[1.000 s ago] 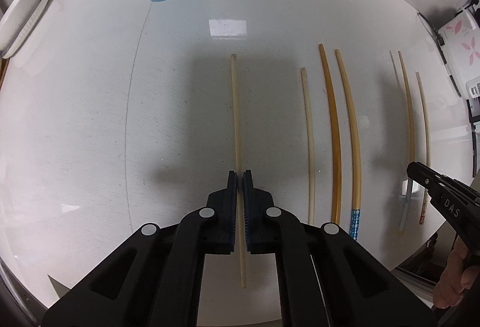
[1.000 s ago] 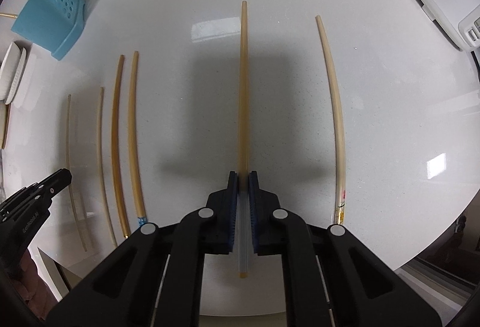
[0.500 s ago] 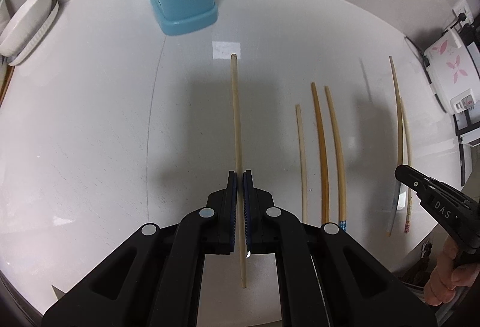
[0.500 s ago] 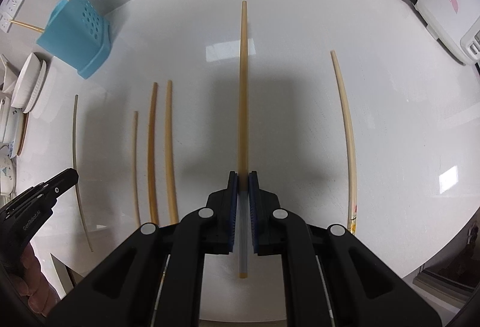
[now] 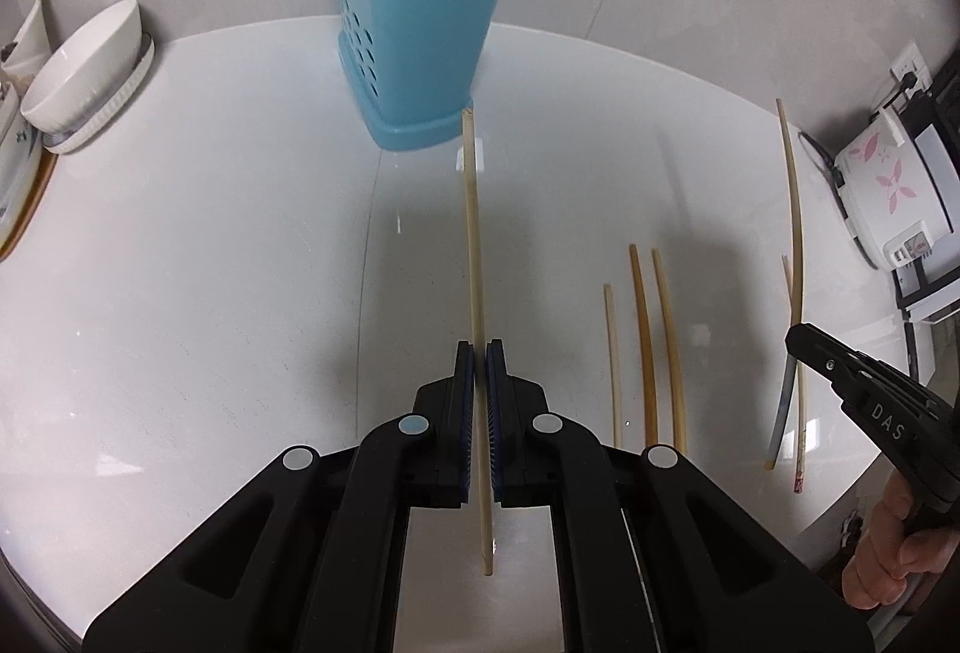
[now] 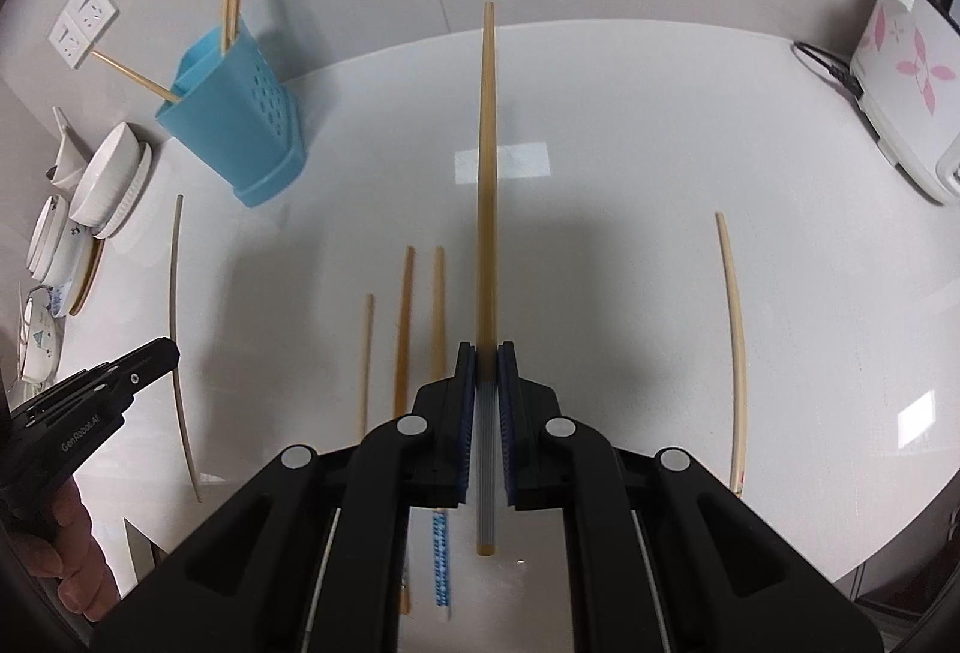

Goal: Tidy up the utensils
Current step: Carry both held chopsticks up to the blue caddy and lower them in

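Observation:
My left gripper (image 5: pixel 479 347) is shut on a pale chopstick (image 5: pixel 472 233), held above the white table and pointing at the blue utensil holder (image 5: pixel 414 47), which has several chopsticks standing in it. My right gripper (image 6: pixel 486 350) is shut on a darker chopstick (image 6: pixel 487 161) with a grey ribbed handle, also lifted. The holder (image 6: pixel 231 113) lies to the far left in the right wrist view. Three chopsticks (image 5: pixel 645 341) lie side by side on the table between the grippers, and they show in the right wrist view (image 6: pixel 402 329). One more pale chopstick (image 6: pixel 735 341) lies to the right.
White bowls and plates (image 5: pixel 84 71) are stacked at the table's left edge. A white rice cooker with pink flowers (image 5: pixel 888 191) stands at the right edge, with a cable. The table's front edge is close below both grippers.
Both grippers have risen and tilted up with their chopsticks, so the table looks farther away. The blue holder has come fully into the left wrist view.

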Action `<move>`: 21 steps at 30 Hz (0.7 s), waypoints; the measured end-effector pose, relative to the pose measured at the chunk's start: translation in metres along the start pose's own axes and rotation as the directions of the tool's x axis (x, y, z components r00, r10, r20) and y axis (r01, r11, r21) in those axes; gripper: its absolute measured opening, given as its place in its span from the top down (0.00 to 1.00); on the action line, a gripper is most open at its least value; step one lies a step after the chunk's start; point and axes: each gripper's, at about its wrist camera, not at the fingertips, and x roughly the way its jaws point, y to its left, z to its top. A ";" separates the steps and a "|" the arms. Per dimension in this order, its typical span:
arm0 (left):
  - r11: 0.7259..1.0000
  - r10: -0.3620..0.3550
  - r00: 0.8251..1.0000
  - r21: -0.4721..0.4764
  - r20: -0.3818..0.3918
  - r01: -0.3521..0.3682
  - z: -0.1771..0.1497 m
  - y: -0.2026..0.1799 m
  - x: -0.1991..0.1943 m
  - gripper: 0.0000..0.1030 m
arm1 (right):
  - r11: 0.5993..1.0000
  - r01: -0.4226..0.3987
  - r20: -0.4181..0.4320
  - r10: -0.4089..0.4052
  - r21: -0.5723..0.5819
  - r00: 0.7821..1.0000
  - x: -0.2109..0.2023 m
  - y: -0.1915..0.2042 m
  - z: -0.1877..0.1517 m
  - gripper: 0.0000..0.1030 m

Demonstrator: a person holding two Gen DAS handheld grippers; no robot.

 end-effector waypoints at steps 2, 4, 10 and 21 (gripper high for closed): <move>1.000 0.002 1.000 0.000 0.016 -0.002 0.002 0.003 -0.005 0.96 | 1.000 -0.006 0.017 0.007 -0.013 1.000 -0.003 0.007 0.004 0.94; 1.000 -0.001 1.000 -0.002 0.026 0.001 0.005 0.006 -0.008 0.97 | 1.000 -0.014 0.029 0.014 -0.022 0.999 -0.005 0.012 0.008 0.94; 1.000 -0.002 0.998 -0.008 0.070 0.002 0.016 0.010 -0.019 0.97 | 0.999 -0.026 0.066 0.029 -0.042 0.997 -0.012 0.025 0.021 0.94; 1.000 -0.010 0.986 -0.004 0.168 0.011 0.047 0.011 -0.038 0.96 | 0.996 -0.039 0.140 0.050 -0.077 0.989 -0.026 0.042 0.051 0.94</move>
